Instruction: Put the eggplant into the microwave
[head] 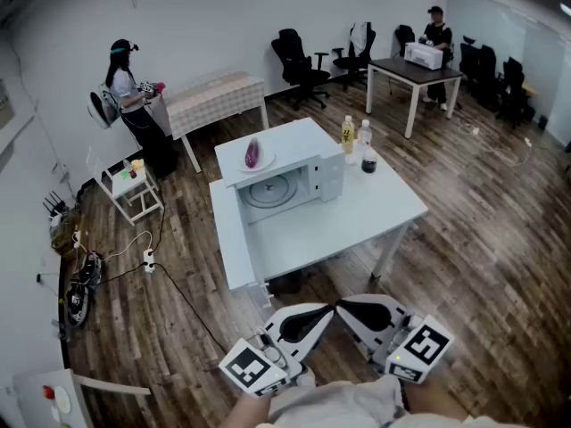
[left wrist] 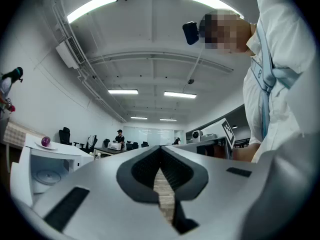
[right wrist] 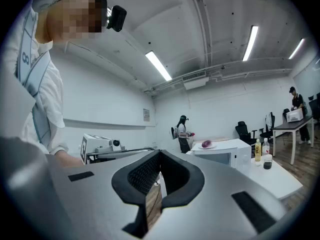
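Head view showed the left gripper (head: 323,313) and right gripper (head: 348,305) shut and empty, with what looked like the eggplant (head: 252,153) well ahead of their jaws atop the microwave (head: 299,139).

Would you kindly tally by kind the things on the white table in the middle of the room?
Microwave: 1
Plate: 1
Eggplant: 1
Bottles: 3 (yellow, clear, short dark)
Total: 6
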Tool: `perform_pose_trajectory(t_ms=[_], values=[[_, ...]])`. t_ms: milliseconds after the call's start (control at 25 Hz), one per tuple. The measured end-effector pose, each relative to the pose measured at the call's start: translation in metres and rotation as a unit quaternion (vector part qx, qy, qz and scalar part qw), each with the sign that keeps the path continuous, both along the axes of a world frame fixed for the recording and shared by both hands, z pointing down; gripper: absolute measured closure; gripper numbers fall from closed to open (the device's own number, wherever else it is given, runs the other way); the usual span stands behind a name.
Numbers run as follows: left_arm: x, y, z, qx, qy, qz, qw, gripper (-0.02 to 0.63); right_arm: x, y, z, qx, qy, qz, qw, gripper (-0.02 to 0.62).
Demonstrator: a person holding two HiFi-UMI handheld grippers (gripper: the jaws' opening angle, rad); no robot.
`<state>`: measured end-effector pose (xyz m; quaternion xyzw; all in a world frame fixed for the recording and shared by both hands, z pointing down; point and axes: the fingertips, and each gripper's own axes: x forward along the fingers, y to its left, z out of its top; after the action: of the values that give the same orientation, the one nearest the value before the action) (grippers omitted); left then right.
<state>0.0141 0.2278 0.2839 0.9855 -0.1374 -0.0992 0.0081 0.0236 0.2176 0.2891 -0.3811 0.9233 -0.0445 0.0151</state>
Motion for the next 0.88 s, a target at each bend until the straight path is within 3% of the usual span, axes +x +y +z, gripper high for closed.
perform_pose_trajectory(t_ms=[880], values=[[-0.015, -0.019, 0.004, -0.016, 0.005, -0.004, 0.9999, 0.604, -0.003, -0.012, 0.002, 0.003, 0.000, 0.007, 1.000, 0.561]])
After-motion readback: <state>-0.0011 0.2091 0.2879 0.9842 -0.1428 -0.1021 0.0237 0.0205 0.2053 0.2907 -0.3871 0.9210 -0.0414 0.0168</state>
